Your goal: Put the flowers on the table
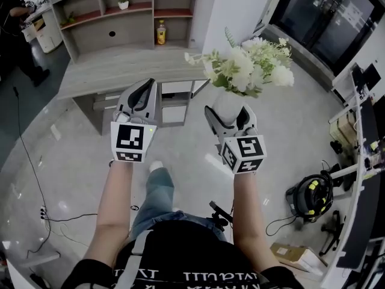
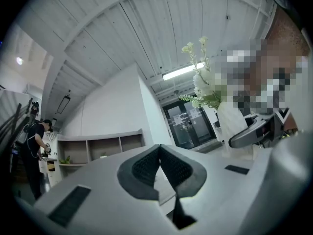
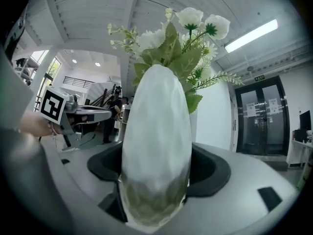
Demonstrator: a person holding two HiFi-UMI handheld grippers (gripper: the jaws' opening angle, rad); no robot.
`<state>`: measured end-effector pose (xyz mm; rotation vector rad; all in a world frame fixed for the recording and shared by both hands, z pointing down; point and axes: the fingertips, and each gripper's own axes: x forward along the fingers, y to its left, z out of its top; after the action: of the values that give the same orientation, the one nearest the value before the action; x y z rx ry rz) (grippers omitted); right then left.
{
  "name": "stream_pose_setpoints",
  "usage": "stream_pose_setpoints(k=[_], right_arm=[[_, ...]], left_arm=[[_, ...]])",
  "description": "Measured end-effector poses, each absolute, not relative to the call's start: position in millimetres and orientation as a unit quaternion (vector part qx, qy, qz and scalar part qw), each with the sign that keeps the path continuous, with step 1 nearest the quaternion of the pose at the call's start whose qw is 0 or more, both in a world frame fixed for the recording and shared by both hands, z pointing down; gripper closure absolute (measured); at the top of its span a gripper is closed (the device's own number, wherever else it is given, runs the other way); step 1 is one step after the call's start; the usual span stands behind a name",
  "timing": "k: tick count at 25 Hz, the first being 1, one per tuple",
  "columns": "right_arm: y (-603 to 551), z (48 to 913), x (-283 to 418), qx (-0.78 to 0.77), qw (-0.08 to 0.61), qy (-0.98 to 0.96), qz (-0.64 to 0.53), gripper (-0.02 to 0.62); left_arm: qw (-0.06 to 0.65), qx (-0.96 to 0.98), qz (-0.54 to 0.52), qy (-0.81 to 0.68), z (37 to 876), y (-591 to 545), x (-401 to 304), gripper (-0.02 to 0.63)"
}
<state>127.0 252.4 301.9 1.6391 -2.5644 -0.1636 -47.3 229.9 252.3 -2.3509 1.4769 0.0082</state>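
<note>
Head view: both my forearms reach straight ahead, side by side, with the left gripper and right gripper level over the floor, just short of the desk. I count two grippers, one white vase and one bunch of white flowers. Left fingers are pressed together on nothing. Right fingers stand wide, clamped on the vase's body, with the flowers up in the air beside the desk's edge.
</note>
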Motion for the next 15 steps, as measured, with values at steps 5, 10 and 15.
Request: stream_pose_setpoints(k=[5,10,15], right_arm=[[209,310,135,0.547,0.045,-0.835,-0.044,0.224],[156,317,140,0.552,0.041,-0.832,-0.036,0.224],[76,316,125,0.552,0.041,-0.832,-0.028,0.224]], left_arm=[[0.177,-0.839,-0.005,0.515,263,184,-42,0.595],[0.162,-0.836,-0.002,0.524,273,129,-47,0.595],[0.152,-0.838,0.001,0.523,273,46,-65,0.595]])
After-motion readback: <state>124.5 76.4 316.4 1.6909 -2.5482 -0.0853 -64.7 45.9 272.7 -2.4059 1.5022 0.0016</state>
